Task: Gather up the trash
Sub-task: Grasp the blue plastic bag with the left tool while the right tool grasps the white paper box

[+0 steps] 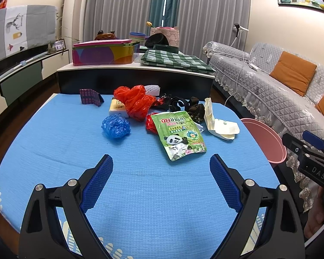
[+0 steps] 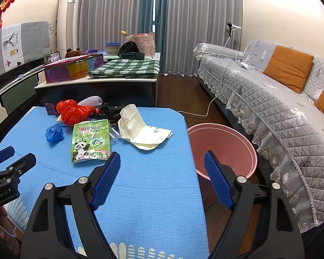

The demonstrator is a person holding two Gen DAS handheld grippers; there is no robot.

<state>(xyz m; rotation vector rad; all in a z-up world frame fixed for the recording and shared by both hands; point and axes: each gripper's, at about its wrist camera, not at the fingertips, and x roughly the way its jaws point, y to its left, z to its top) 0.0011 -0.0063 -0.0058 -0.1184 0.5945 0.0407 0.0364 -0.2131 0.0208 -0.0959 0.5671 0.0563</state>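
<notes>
Both claws are hanging spread wide and empty: left claw (image 1: 161, 161), right claw (image 2: 162, 158). Trash is lying mid-desk (image 1: 54, 142); the green pouch (image 1: 179, 136) is nearest. Pink bin (image 2: 222, 149) is sitting just beside the desk's right edge. Best to pinch the pouch's edge, since it's lying flat.

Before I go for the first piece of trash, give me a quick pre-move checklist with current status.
1. Left gripper open and empty: ok.
2. Right gripper open and empty: ok.
3. Pink bin upright, mouth open, beside the table's right edge: ok.
4. Nearest trash, the green panda pouch, lies flat with nothing on top: ok.
5. Cream paper wrapper free of the pile: ok; it touches only the pouch's neighbours at its back, exact contact cannot tell.
6. Bin contents: cannot tell, only its inner wall shows.
</notes>
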